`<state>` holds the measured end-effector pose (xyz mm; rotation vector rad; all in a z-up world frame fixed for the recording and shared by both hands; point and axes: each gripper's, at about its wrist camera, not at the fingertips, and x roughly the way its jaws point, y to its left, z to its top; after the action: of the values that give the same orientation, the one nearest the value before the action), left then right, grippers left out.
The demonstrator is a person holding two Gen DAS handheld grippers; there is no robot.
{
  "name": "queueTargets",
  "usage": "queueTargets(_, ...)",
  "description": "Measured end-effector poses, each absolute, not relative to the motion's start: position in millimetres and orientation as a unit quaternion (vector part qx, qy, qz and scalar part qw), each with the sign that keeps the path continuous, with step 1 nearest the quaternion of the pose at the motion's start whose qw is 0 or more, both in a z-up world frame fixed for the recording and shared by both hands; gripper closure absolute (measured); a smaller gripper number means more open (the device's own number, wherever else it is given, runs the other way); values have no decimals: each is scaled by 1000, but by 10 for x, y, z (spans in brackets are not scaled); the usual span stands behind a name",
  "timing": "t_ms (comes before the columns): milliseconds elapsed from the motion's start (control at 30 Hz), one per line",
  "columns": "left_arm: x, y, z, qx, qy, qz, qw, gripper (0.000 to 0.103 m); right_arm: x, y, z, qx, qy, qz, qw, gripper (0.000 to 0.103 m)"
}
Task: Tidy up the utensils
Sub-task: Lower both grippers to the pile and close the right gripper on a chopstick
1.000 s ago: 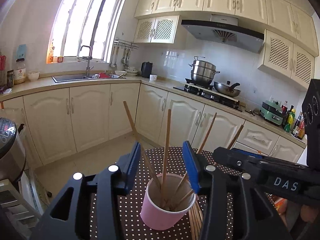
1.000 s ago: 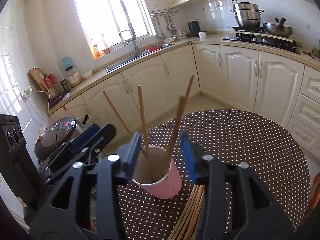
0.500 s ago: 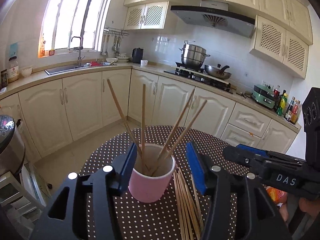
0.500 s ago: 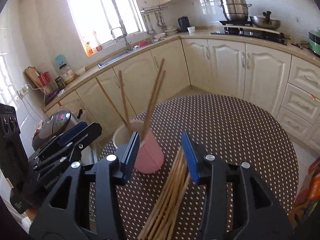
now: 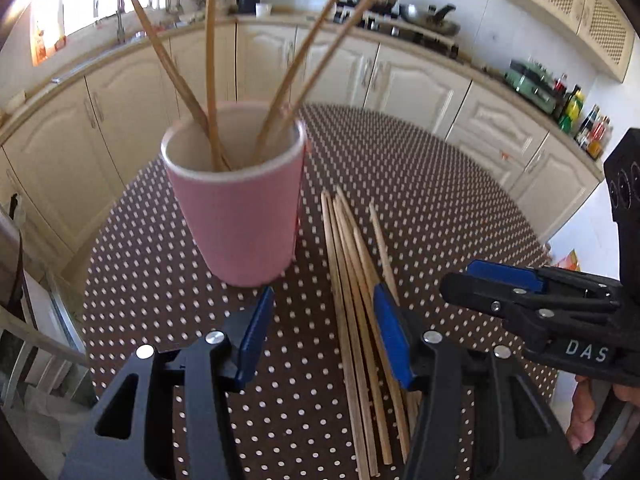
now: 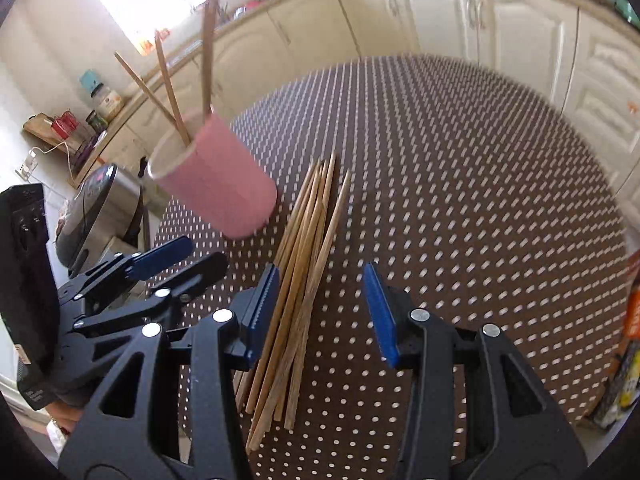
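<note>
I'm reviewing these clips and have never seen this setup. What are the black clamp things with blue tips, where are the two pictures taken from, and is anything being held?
Each picture comes from a fisheye camera on a hand-held two-finger gripper, looking forward along its fingers. A person carries one in each hand; there is no robot arm. The left gripper fills the bottom of its own view, with the right gripper at the side. On the dotted tablecloth stands a pink cup with four chopsticks in it. Beside it lie loose chopsticks. Both grippers are open over that pile and hold nothing.
</note>
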<state>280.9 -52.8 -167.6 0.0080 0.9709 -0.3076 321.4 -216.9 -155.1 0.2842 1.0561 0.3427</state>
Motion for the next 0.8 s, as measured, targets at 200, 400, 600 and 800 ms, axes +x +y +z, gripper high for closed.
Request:
queueTargets(200,2897,-558,-1957,2,504,-136,853,51,3334,-2060,-1830,144,536,178,813,69)
queueTargets(400,2960,-533,-2061,1,515,-129,848,51,3456,-1906,-1926,129,548,179,807,79)
queueTargets(600,3031,-544,-2141,0,517,-124,847,51,3507,-1742,-1974,109,558,186,802,93)
queueTargets(800,3171,-618,-2109,-1,516,-124,847,51,3528,-1855,-1953,104,563,188,798,96)
